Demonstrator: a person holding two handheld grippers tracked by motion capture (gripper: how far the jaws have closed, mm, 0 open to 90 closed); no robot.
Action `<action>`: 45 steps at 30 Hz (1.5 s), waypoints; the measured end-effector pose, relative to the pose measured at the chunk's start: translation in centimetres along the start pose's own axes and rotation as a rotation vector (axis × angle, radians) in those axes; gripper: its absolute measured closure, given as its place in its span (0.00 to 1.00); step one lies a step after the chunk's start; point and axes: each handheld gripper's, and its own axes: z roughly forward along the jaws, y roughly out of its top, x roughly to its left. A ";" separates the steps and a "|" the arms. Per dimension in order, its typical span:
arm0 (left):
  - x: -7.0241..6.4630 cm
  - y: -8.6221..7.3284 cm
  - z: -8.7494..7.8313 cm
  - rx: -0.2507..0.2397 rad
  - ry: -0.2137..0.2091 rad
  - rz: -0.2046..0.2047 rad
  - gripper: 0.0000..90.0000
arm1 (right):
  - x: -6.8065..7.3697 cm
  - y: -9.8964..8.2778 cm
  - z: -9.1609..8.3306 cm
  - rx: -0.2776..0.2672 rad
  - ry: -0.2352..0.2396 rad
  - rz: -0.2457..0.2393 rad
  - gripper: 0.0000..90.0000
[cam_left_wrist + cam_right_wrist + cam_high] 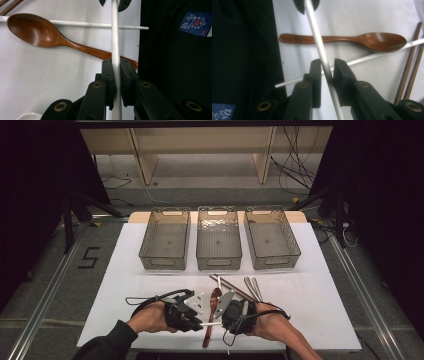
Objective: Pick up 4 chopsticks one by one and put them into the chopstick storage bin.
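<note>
Right now the left tongs (115, 82) clamp a white chopstick (115, 37) above the desk (320, 320); the right tongs (327, 72), loosely open around it, could let it pivot onto the wooden spoon (50, 37).

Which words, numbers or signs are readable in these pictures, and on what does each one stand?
"5": black mark on the floor, left of the table.
Blue patch on dark cloth: small white and red print, too blurred to read.
</note>
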 end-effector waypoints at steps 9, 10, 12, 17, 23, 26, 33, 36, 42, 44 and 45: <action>1.3 -0.9 -1.5 -0.038 0.080 -0.087 0.92 | -1.9 -0.8 -2.8 -0.140 -0.037 0.215 0.46; 1.5 -1.0 -1.7 -0.038 0.094 -0.094 0.92 | -2.0 -1.0 -3.0 -0.154 -0.048 0.233 0.44; 1.6 -1.1 -2.1 -0.050 0.119 -0.115 0.92 | -2.1 -1.3 -3.4 -0.176 -0.083 0.267 0.42; 2.3 -1.4 -3.4 -0.103 0.189 -0.172 0.92 | -2.5 -2.1 -4.1 -0.265 -0.100 0.406 0.37; 3.1 -2.0 -4.5 -0.161 0.245 -0.246 0.92 | -3.1 -3.0 -4.6 -0.371 -0.090 0.538 0.33; 3.5 -2.2 -5.1 -0.167 0.258 -0.269 0.92 | -3.2 -3.3 -4.3 -0.379 -0.103 0.562 0.32; 4.7 -3.0 -6.7 -0.221 0.314 -0.356 0.91 | -3.1 -3.7 -3.5 -0.359 -0.104 0.574 0.31; 5.6 -3.6 -7.6 -0.229 0.358 -0.389 0.91 | -3.0 -3.8 -3.4 -0.359 -0.114 0.577 0.30; 7.5 -4.7 -8.9 -0.273 0.397 -0.469 0.91 | -3.0 -4.0 -3.0 -0.359 -0.126 0.592 0.29; 8.0 -4.9 -9.3 -0.272 0.417 -0.480 0.91 | -3.0 -4.0 -3.0 -0.362 -0.126 0.597 0.29; 8.3 -4.9 -9.4 -0.276 0.426 -0.489 0.91 | -3.0 -4.1 -3.0 -0.366 -0.130 0.595 0.29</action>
